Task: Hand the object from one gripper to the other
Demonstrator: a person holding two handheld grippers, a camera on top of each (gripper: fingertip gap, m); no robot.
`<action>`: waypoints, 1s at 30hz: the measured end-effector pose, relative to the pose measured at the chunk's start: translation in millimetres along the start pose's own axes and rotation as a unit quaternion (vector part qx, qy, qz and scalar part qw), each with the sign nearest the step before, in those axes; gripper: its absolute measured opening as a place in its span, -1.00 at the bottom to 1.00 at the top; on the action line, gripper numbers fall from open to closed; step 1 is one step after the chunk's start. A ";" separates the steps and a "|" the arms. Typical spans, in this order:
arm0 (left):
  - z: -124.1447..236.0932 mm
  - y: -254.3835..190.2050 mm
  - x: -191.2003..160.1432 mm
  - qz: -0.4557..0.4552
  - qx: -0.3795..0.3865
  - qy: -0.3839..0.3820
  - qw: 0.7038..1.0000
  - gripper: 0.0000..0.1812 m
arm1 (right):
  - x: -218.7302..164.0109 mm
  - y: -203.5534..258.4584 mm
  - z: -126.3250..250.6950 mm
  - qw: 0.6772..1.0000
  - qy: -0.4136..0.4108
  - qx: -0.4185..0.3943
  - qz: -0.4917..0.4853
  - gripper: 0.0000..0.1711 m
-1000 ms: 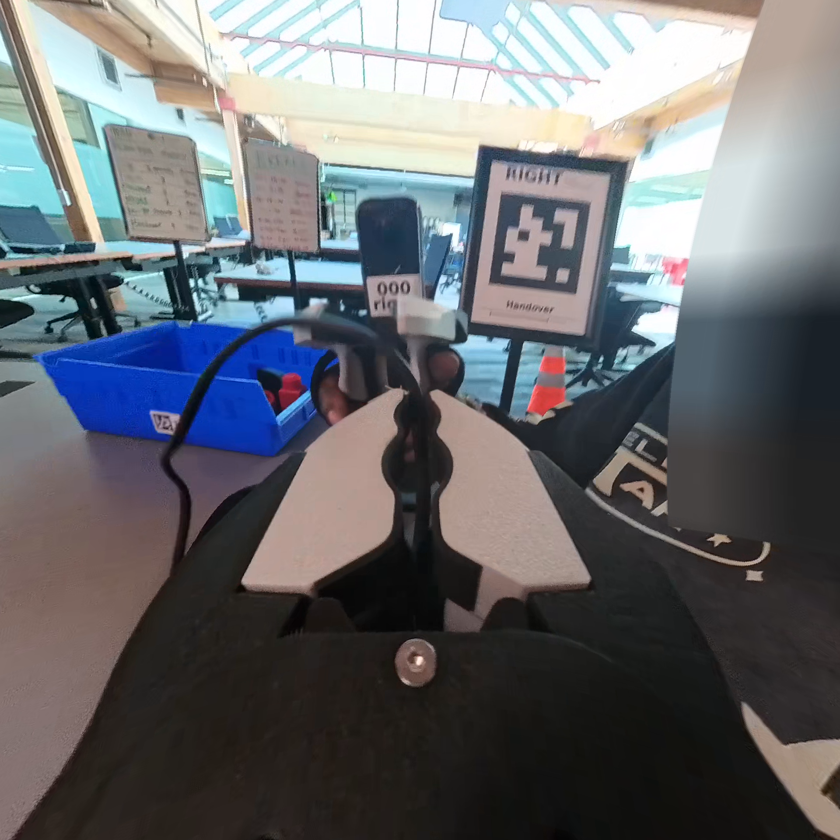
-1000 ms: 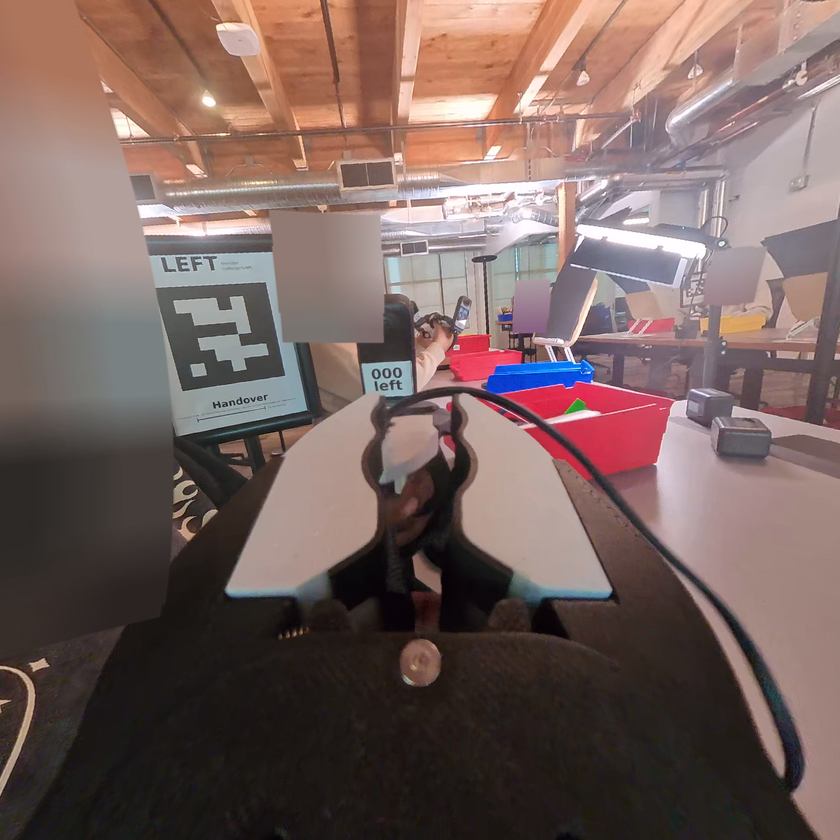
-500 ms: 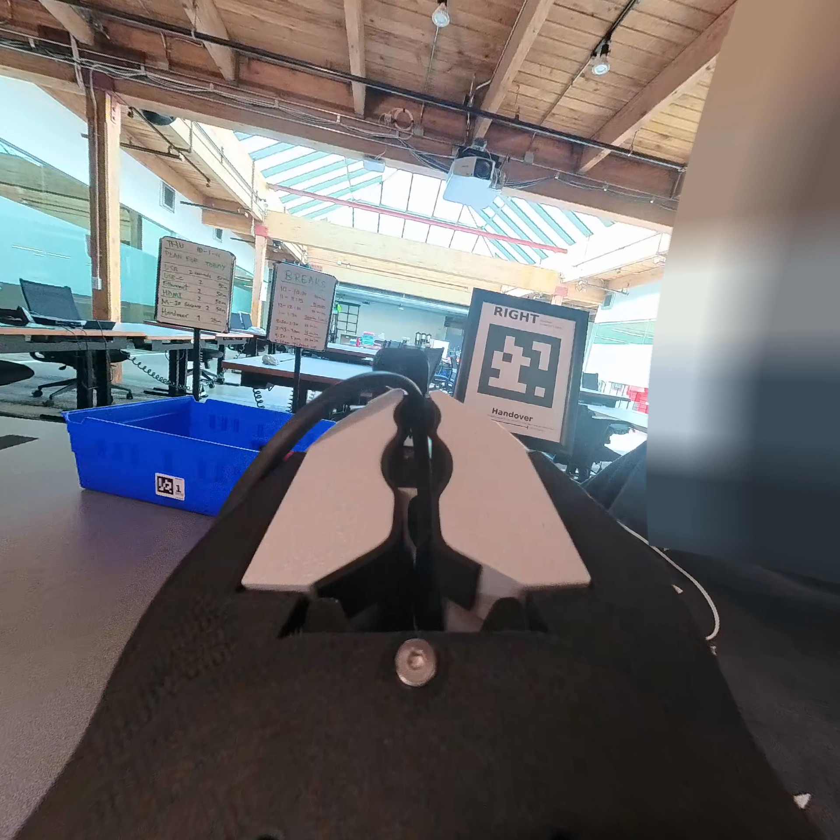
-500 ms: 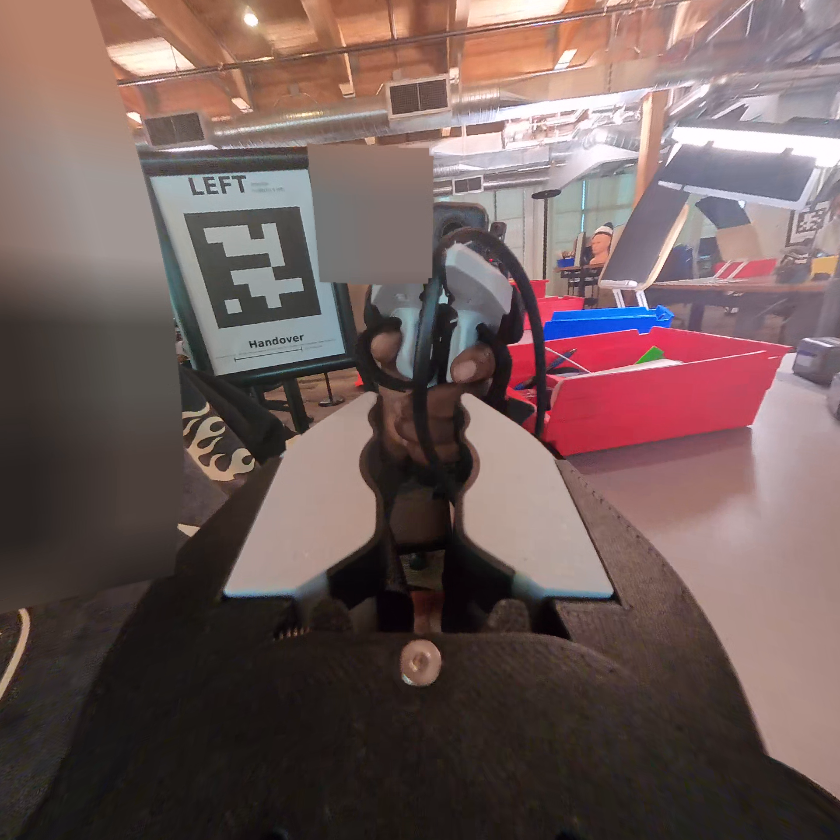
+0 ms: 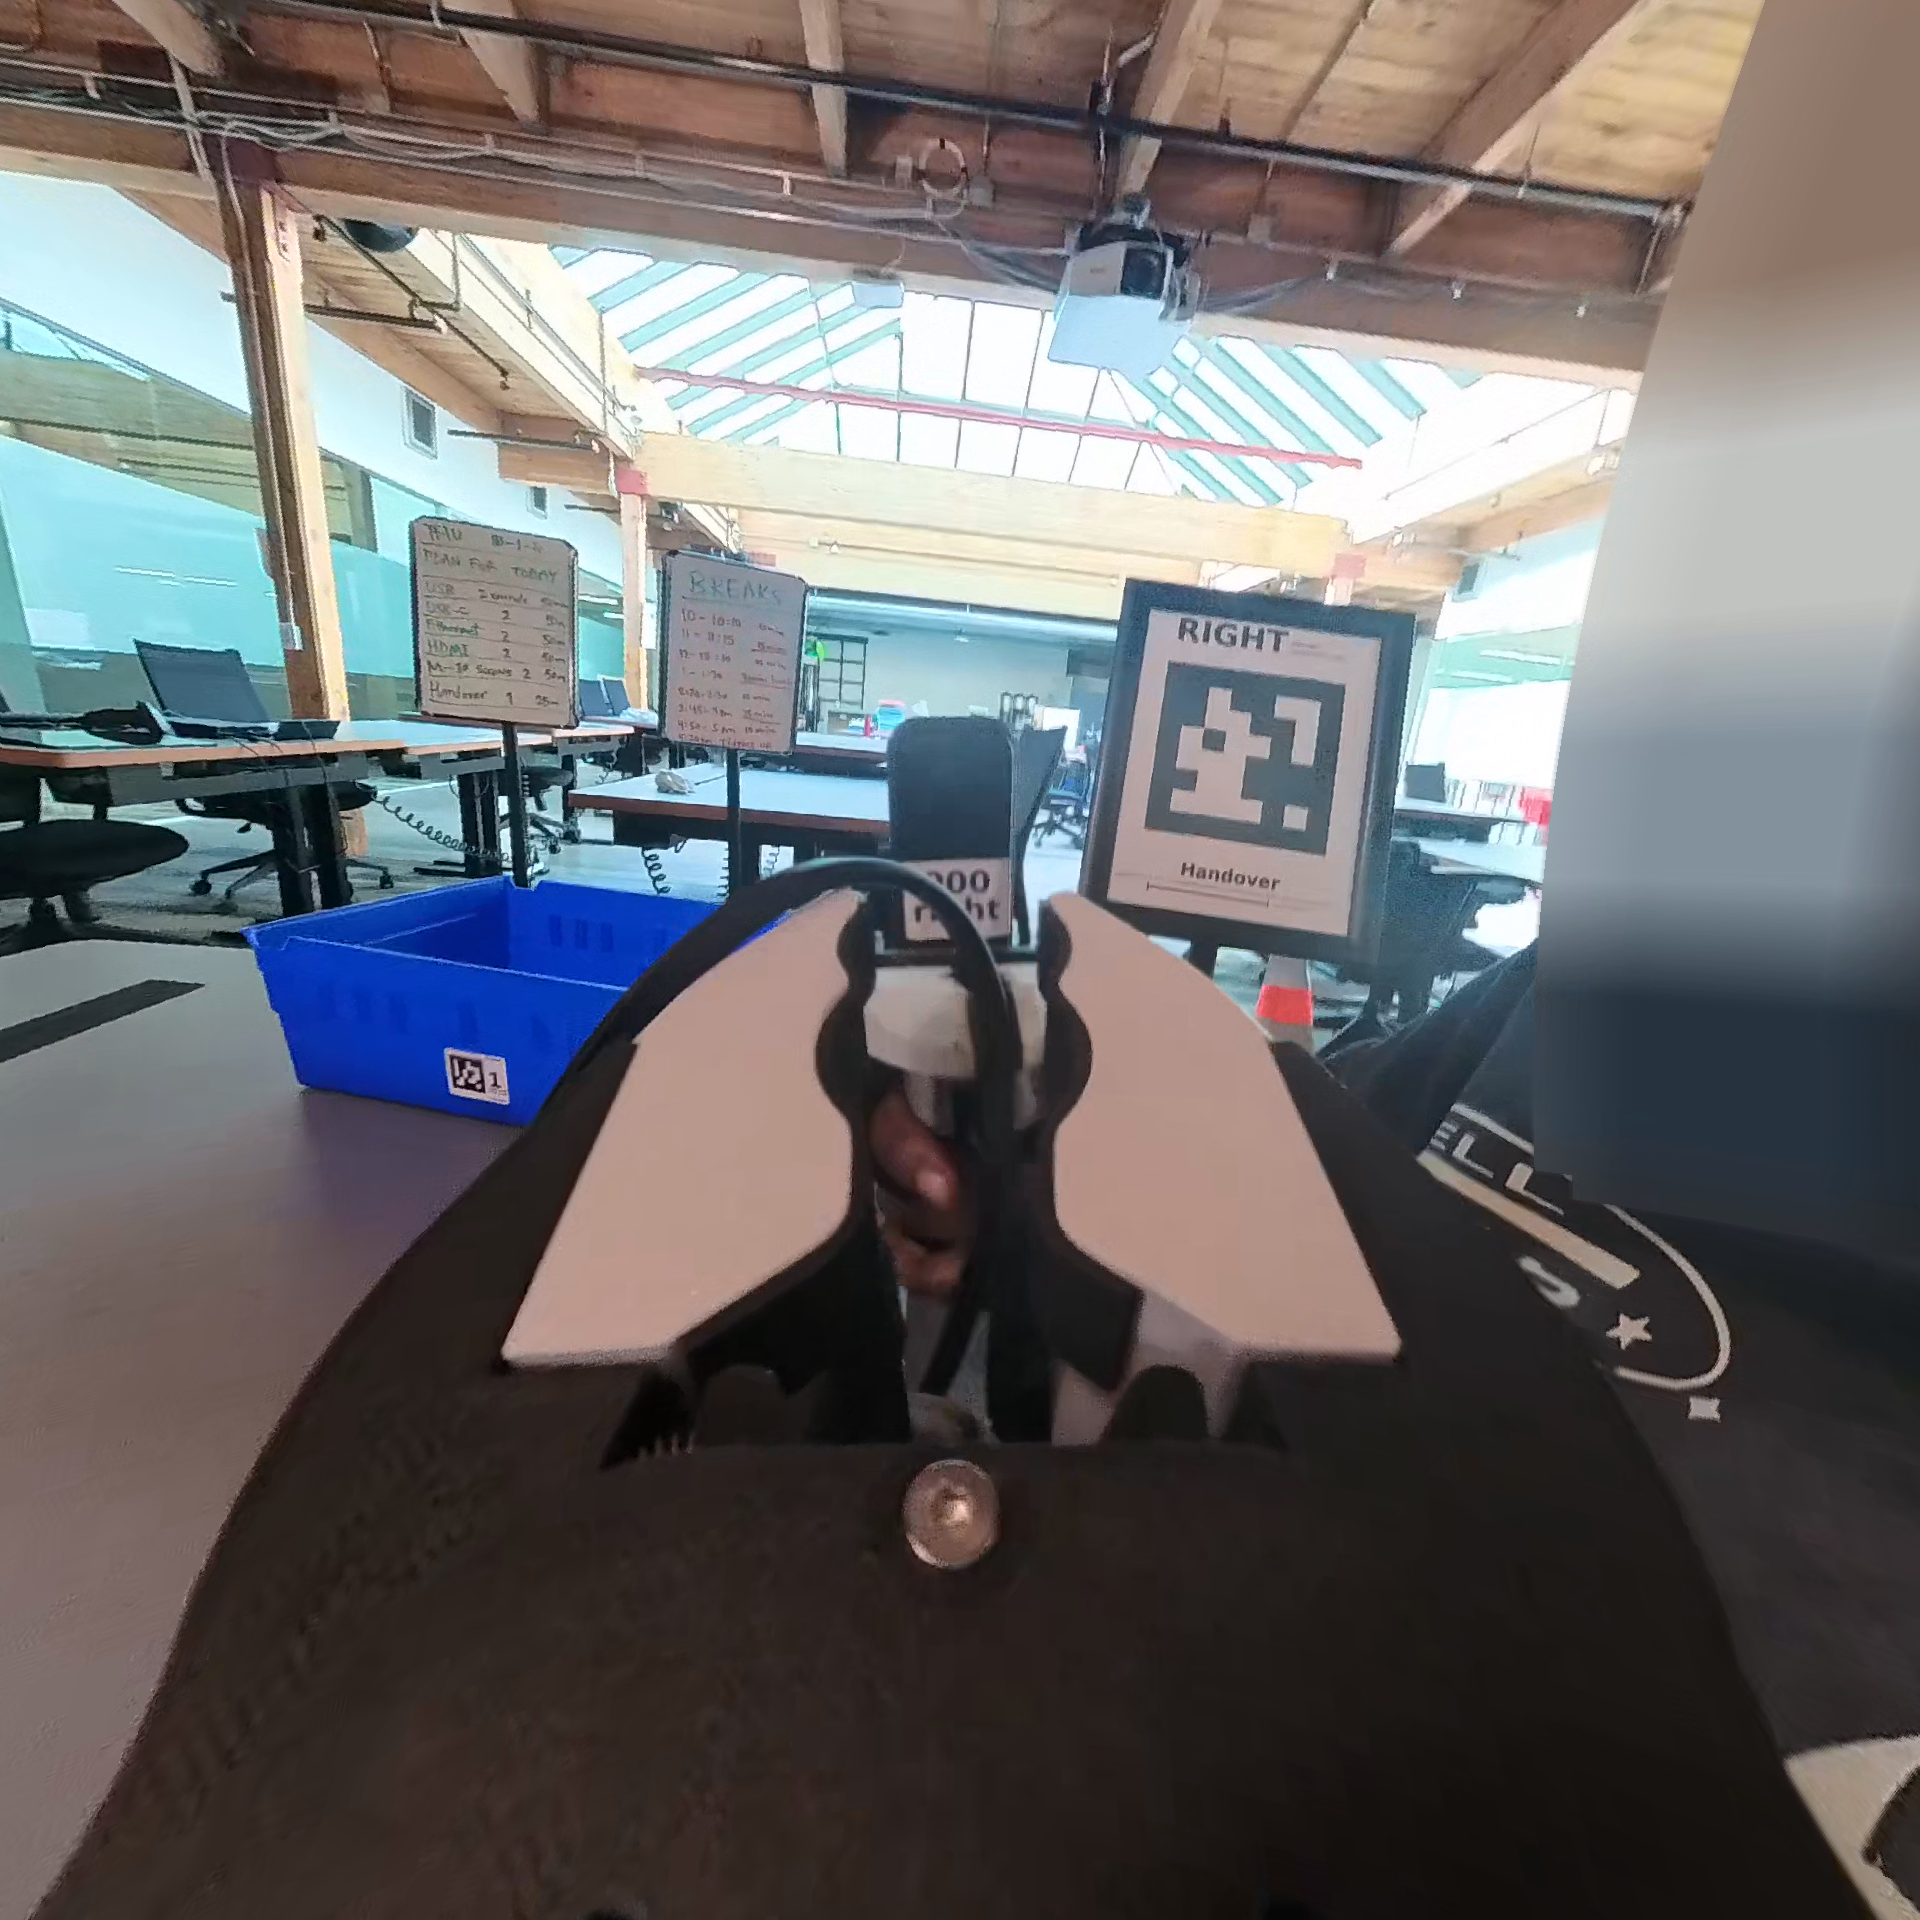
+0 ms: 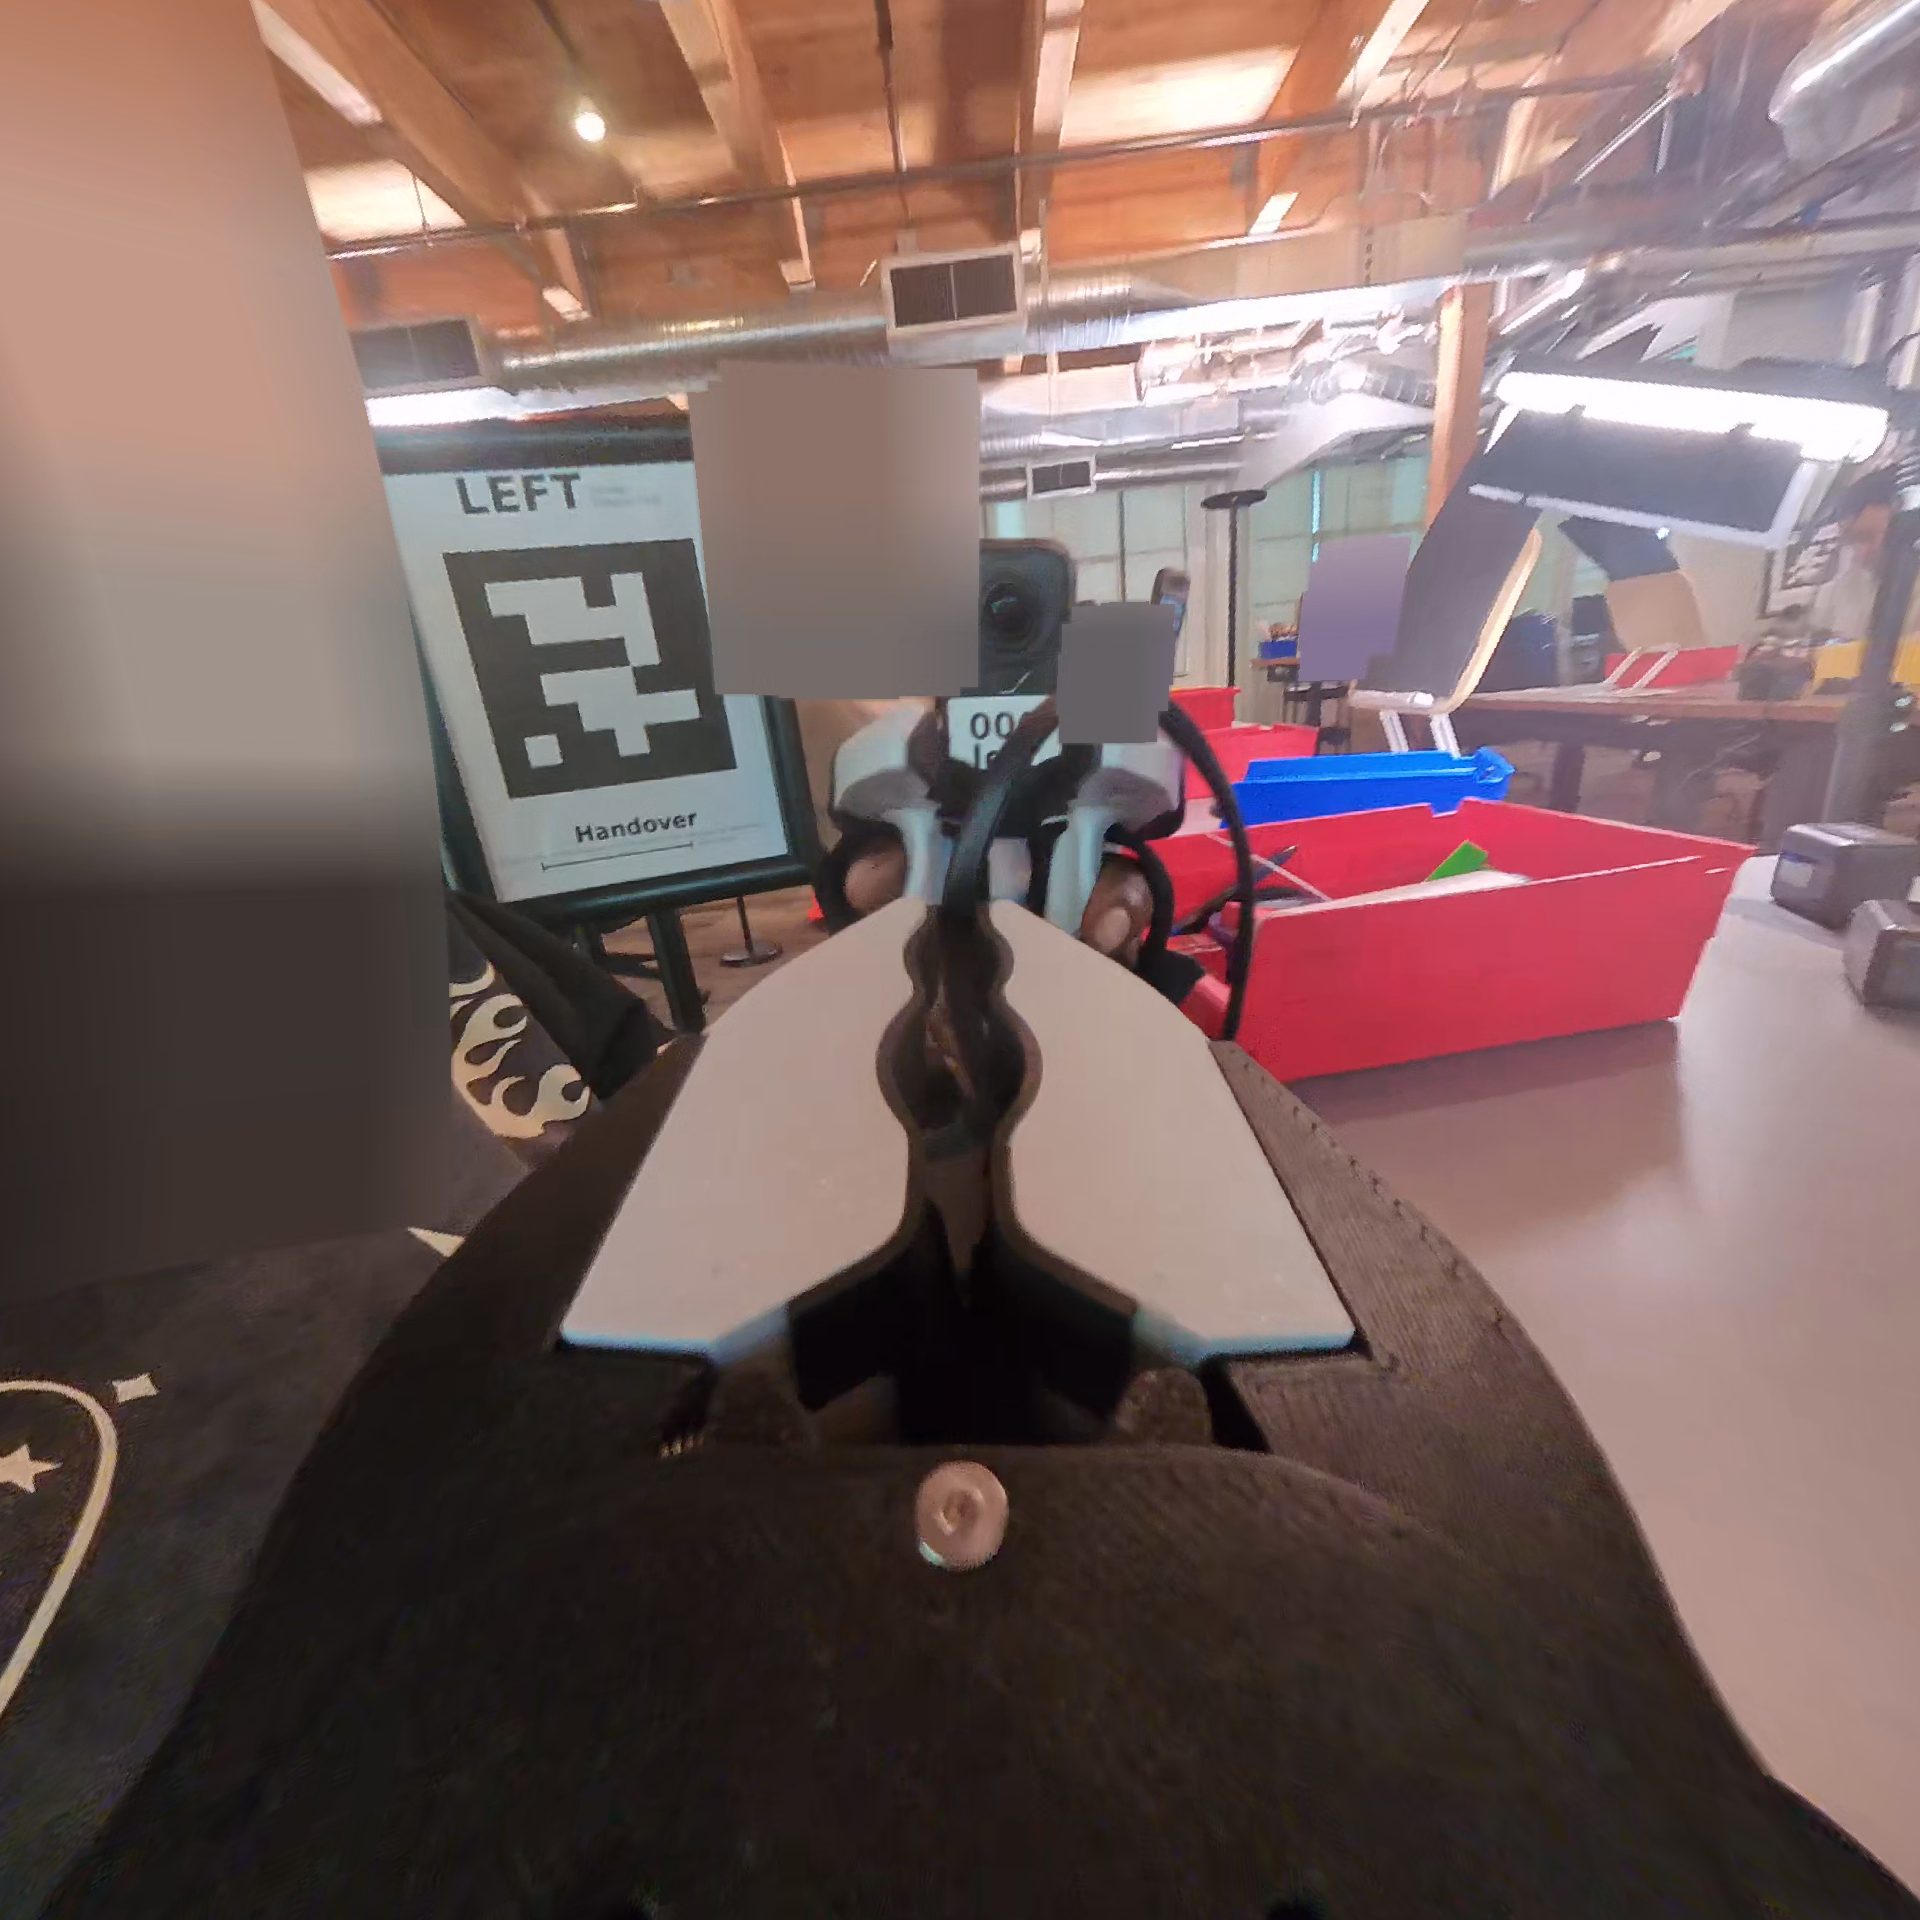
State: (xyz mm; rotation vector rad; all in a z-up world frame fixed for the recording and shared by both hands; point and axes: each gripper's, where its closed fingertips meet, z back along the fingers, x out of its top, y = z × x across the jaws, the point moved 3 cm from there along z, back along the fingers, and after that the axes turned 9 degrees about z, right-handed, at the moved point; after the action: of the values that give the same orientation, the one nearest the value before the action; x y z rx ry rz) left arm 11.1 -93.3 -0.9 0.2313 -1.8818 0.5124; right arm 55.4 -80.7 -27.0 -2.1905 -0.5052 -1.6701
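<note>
Right wrist view, nearest: right tool is clenched on the black cable. The grey fingers meet along the centre line and the cable is pinched in the wavy slot between them.

From the fingertips the cable leaves toward 12 o'clock, then curls into a loose loop that hangs at about 2 o'clock. Its held stretch has its long axis along the fingers, 6 to 12 o'clock, pointing at the other tool.

Left wrist view, nearest: left tool is released, jaws spread with a clear gap. The cable runs up through that gap and arcs over toward 11 o'clock at the tips. I see no finger pressing on it, though bare contact cannot be ruled out.

The two tools face each other tip to tip, each at the other's 12 o'clock, very near.

Judgement: the grip now sits with the right tool, so the handover looks nearly done. The move left is to draw the two apart along the 6–12 line so the cable slides out of the spread jaws. Risk: the loop could snag on a left finger.

Farther off: grey tabletop, blue bin at 10 o'clock, red bin at 2 o'clock.
</note>
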 end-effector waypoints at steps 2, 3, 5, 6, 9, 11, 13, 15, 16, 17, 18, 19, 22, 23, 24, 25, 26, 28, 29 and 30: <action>0.4 0.3 -4.1 -0.012 0.007 0.025 1.000 -0.65 | 6.4 -3.5 4.3 1.000 -0.010 -0.012 0.006 -0.93; 0.3 0.9 -7.4 -0.017 0.011 0.042 0.999 -0.65 | 10.3 -5.1 6.5 1.000 -0.019 -0.018 0.004 -0.93; -0.3 1.6 -16.0 -0.024 0.015 0.081 0.996 -0.64 | 17.4 -7.9 10.6 0.999 -0.037 -0.026 -0.006 -0.93; -1.2 1.6 -21.2 -0.027 0.016 0.101 0.994 -0.64 | 20.1 -8.8 12.3 0.999 -0.045 -0.028 -0.010 -0.92; -5.7 4.9 -38.7 -0.039 0.032 0.158 0.986 -0.64 | 22.9 -10.2 14.3 0.998 -0.052 -0.031 -0.015 -0.93; -9.1 7.9 -48.7 -0.055 0.044 0.184 0.980 -0.67 | 23.1 -10.5 14.4 0.998 -0.053 -0.034 -0.013 -0.93; -11.4 8.7 -55.1 -0.066 0.048 0.197 0.977 -0.75 | 23.5 -9.7 14.2 0.998 -0.054 -0.033 -0.014 -0.93; -12.1 8.9 -56.6 -0.066 0.048 0.202 0.976 -0.88 | 24.0 -9.2 14.2 0.998 -0.053 -0.033 -0.014 -0.93; -11.9 8.6 -56.1 -0.063 0.046 0.201 0.976 -0.94 | 24.3 -9.2 14.4 0.998 -0.053 -0.033 -0.013 -0.93; -11.4 8.2 -55.3 -0.060 0.044 0.200 0.977 -0.94 | 24.8 -9.4 14.6 0.998 -0.055 -0.034 -0.012 -0.93; -10.9 7.7 -54.5 -0.058 0.041 0.200 0.977 -0.94 | 25.1 -9.6 14.8 0.998 -0.056 -0.035 -0.012 -0.93; -10.4 7.4 -53.5 -0.056 0.040 0.198 0.978 -0.94 | 25.6 -9.9 15.1 0.998 -0.058 -0.037 -0.013 -0.93; -10.0 4.4 -48.4 -0.043 0.029 0.183 0.982 -0.94 | 27.1 -13.4 17.1 0.997 -0.067 -0.047 -0.016 -0.90; -9.9 2.4 -45.3 -0.034 0.023 0.174 0.984 -0.94 | 27.2 -14.5 17.9 0.996 -0.067 -0.048 -0.017 -0.88; -9.7 0.9 -41.0 -0.023 0.017 0.160 0.987 -0.94 | 26.3 -15.6 18.5 0.997 -0.064 -0.049 -0.016 -0.85; -8.9 -0.3 -36.3 -0.015 0.013 0.145 0.989 -0.94 | 24.9 -16.5 18.7 0.997 -0.058 -0.049 -0.013 -0.79; -7.7 -0.9 -31.6 -0.007 0.010 0.132 0.991 -0.94 | 23.1 -16.8 18.5 0.998 -0.049 -0.049 -0.007 -0.74; -4.1 -0.7 -23.6 0.004 0.008 0.112 0.994 -0.95 | 18.8 -15.1 17.2 0.999 -0.029 -0.042 0.012 -0.69; -2.2 -0.5 -19.8 0.009 0.007 0.102 0.995 -0.95 | 15.9 -13.8 16.2 0.999 -0.018 -0.038 0.021 -0.67; -0.6 -0.4 -16.2 0.015 0.006 0.092 0.996 -0.95 | 12.3 -12.0 14.9 0.999 -0.005 -0.031 0.030 -0.67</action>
State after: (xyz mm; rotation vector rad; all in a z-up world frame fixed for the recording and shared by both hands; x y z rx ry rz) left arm 17.6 -94.7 -15.6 0.1590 -1.7043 0.5466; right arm 65.3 -62.2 -18.2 -2.2360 -0.3906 -1.6664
